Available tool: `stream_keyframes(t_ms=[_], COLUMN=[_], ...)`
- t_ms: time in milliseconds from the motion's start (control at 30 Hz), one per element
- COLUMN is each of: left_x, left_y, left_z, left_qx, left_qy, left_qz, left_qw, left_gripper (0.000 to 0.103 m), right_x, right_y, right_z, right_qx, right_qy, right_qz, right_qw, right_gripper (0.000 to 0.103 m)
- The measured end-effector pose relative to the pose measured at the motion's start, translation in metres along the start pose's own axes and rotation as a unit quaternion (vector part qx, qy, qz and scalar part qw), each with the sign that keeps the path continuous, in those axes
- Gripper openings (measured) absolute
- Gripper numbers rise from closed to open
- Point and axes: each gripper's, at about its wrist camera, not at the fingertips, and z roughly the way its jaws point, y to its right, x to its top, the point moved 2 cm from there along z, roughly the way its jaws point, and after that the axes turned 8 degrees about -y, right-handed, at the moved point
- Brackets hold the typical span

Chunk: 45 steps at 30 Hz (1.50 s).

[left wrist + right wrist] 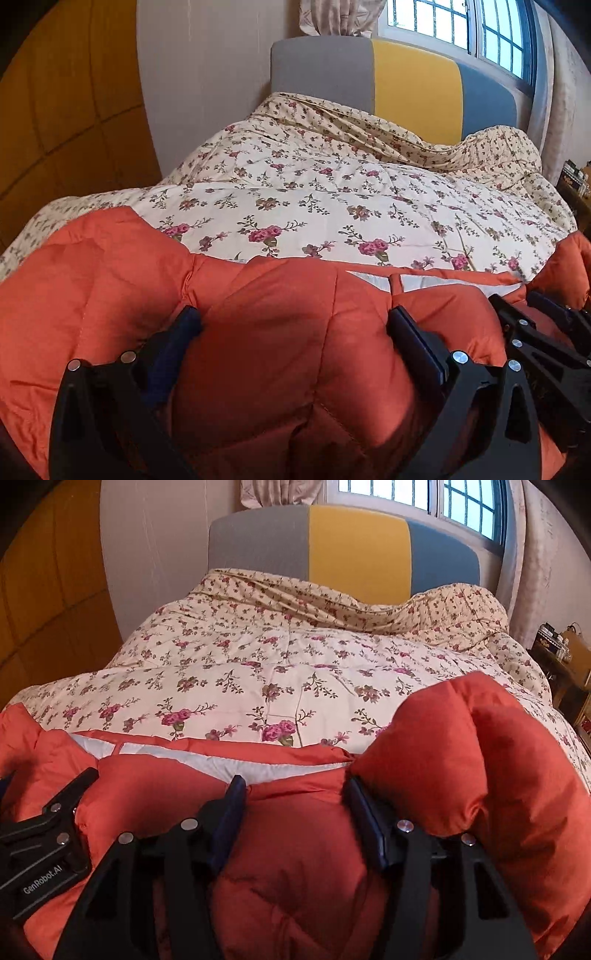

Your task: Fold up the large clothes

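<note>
An orange quilted puffer jacket [258, 369] lies across the near end of the bed, with a strip of white lining [424, 282] showing along its far edge. My left gripper [295, 325] stands open and wide, its blue-padded fingers sunk into the padding with a bulge of jacket between them. Just to its right is my right gripper [517, 301]. In the right wrist view the right gripper [295, 794] is open over the jacket [295, 867], with fabric lying loose between its fingers. A puffy orange fold [461, 757] rises beside its right finger.
A floral quilt [295, 184] covers the bed up to a grey, yellow and blue headboard [413, 81]. A barred window [461, 22] is above it, wooden wardrobe doors [66, 110] are at left, and a cluttered bedside table [565, 653] stands at right.
</note>
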Motion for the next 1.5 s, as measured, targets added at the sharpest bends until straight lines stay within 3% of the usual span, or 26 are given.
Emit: stream_keyframes(t_ms=[500, 600, 833, 933, 967, 1033, 1133, 1300, 1500], left_x=[-0.005, -0.009, -0.046, -0.064, -0.069, -0.081, -0.096, -0.112, -0.13], left_y=[0.001, -0.003, -0.028, -0.039, -0.044, -0.054, -0.07, -0.094, -0.106], left_z=[-0.005, -0.018, -0.072, -0.091, -0.095, -0.107, -0.117, -0.113, -0.131], left_qx=[0.007, -0.008, -0.043, -0.04, -0.037, -0.035, -0.012, -0.02, -0.033], left_qy=[-0.002, -0.009, 0.013, 0.024, 0.025, 0.037, 0.049, 0.026, 0.045], left_qz=[0.011, 0.021, -0.001, -0.003, -0.002, -0.004, -0.027, -0.068, -0.073], left_qw=[0.9999, 0.9997, 0.999, 0.9989, 0.999, 0.9987, 0.9984, 0.9971, 0.9958], left_gripper=[0.1, 0.1, 0.1, 0.1, 0.1, 0.1, 0.1, 0.1, 0.1], right_x=[-0.002, -0.001, -0.001, -0.001, -0.002, -0.007, -0.016, -0.03, -0.036], right_y=[0.001, 0.001, 0.002, 0.002, 0.005, 0.018, 0.048, 0.075, 0.067], right_z=[0.0, -0.001, -0.003, -0.015, -0.024, -0.051, -0.074, -0.056, -0.066], right_qx=[0.003, 0.004, 0.014, 0.008, 0.013, 0.031, 0.025, 0.037, 0.013], right_qy=[0.013, 0.012, 0.005, -0.008, -0.002, 0.034, 0.064, 0.026, 0.026], right_qz=[0.001, 0.0, -0.001, -0.013, -0.011, 0.006, 0.041, 0.061, 0.053], right_qw=[1.0, 1.0, 1.0, 1.0, 1.0, 0.999, 0.997, 0.997, 0.998], right_gripper=[0.057, 0.058, 0.061, 0.071, 0.076, 0.077, 0.077, 0.078, 0.079])
